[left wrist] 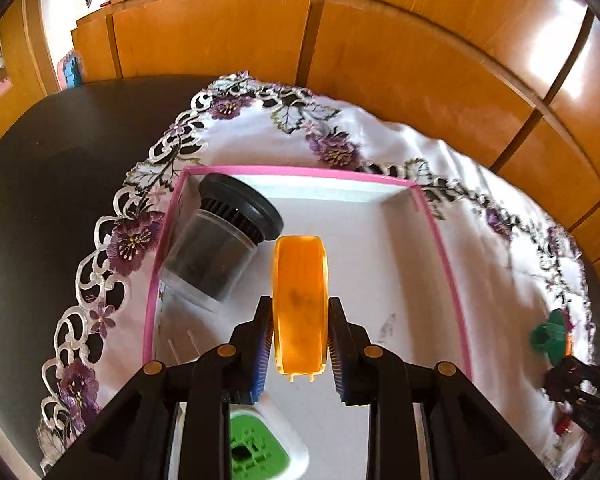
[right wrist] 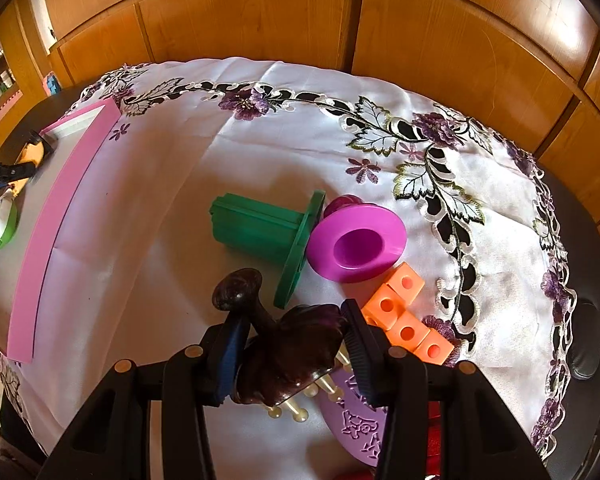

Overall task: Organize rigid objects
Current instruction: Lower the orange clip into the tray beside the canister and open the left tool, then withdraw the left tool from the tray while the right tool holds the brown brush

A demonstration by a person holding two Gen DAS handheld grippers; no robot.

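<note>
My left gripper [left wrist: 300,320] is shut on an orange plastic piece [left wrist: 299,304], held edge-on over the pink-rimmed white tray [left wrist: 452,280]. A clear jar with a black lid [left wrist: 224,236] lies tilted in the tray's far left corner. A white and green item [left wrist: 260,444] lies in the tray under the left fingers. My right gripper [right wrist: 296,328] is shut on a dark purple hairbrush [right wrist: 288,352] with cream bristle tips, just above the cloth. The tray shows at the left of the right wrist view [right wrist: 60,200].
On the embroidered white cloth [right wrist: 180,140] lie a green spool [right wrist: 268,232], a magenta funnel-shaped piece [right wrist: 356,240], linked orange cubes [right wrist: 404,312] and a lilac patterned item [right wrist: 360,424]. The dark table edge [right wrist: 592,280] and wooden panels surround it.
</note>
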